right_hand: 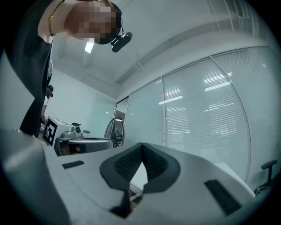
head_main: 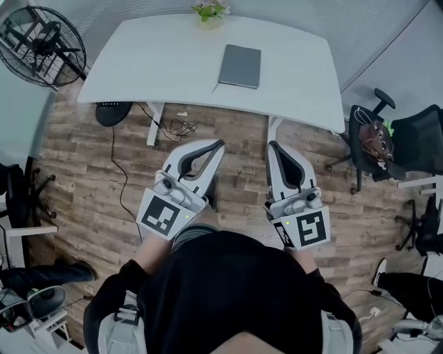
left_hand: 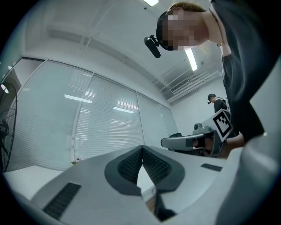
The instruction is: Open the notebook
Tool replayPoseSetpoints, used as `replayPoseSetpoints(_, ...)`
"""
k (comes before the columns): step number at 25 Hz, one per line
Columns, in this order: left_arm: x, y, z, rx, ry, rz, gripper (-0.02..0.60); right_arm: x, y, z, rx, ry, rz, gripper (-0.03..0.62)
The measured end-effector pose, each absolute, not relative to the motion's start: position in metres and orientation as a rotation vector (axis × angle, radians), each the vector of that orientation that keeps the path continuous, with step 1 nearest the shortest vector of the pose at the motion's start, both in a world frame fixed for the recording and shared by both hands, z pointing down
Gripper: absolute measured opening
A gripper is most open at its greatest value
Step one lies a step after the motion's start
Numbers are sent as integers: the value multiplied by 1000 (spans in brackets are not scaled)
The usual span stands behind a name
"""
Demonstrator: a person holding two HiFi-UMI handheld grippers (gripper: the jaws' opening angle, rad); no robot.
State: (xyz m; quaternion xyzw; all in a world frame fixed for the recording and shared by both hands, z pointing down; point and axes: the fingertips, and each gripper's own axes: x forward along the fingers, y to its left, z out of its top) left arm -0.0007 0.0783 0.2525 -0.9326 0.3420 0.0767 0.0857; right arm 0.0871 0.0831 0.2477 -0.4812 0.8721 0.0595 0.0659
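A closed grey notebook [head_main: 240, 66] lies flat on the white table [head_main: 159, 62], right of its middle and towards the back. Both grippers hang over the wooden floor, short of the table's front edge. My left gripper [head_main: 221, 144] is shut with nothing between its tips. My right gripper [head_main: 272, 144] is also shut and empty. In the left gripper view the left gripper [left_hand: 142, 148] shows its pads meeting at the tip, with the right gripper [left_hand: 193, 141] beside it. In the right gripper view the right gripper [right_hand: 142, 145] has its pads touching at the tip.
A small potted plant [head_main: 210, 12] stands at the table's back edge. A floor fan [head_main: 43, 45] stands at the left, black office chairs [head_main: 387, 142] at the right. Cables [head_main: 176, 126] trail under the table. A glass wall with blinds [left_hand: 105, 123] rises behind the table.
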Motion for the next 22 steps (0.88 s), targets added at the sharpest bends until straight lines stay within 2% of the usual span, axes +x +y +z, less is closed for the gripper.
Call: replayPoseSetpoints(22, -29, -95, 242, -2831, 921, 222, 12, 54, -88, 235, -1533, 2569, 166, 5)
